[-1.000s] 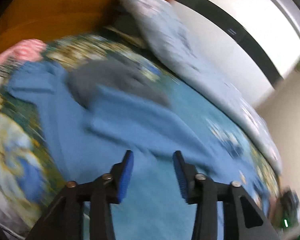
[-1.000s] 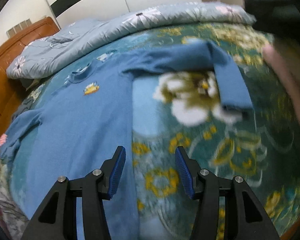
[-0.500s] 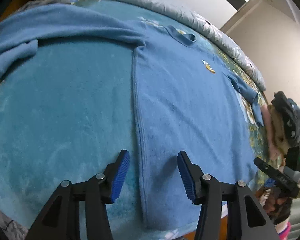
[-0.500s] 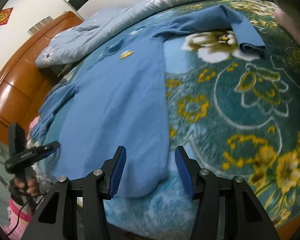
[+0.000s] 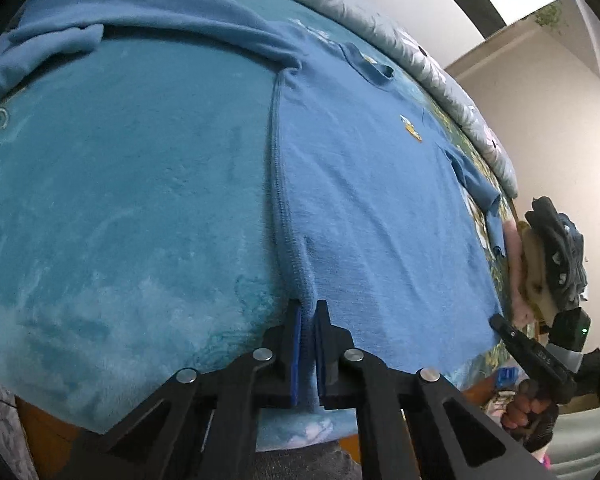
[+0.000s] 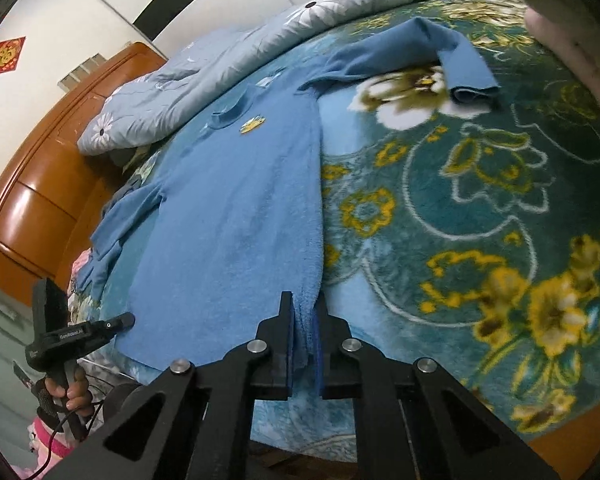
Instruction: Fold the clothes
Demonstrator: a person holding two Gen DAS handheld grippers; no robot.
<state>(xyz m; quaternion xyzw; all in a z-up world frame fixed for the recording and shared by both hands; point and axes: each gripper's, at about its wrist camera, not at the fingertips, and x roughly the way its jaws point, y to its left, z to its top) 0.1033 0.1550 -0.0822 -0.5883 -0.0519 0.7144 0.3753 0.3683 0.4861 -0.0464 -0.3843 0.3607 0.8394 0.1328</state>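
Half a second ago both pairs of jaws stood spread above the hem; now the left gripper pinches the left bottom corner of the blue sweater, and the right gripper pinches the right corner. The sweater lies flat, face up on the floral blanket, sleeves out. Judging by that, a fold toward the collar is ready. Beyond the collar the rolled duvet limits room; the near bed edge lies just under the hem.
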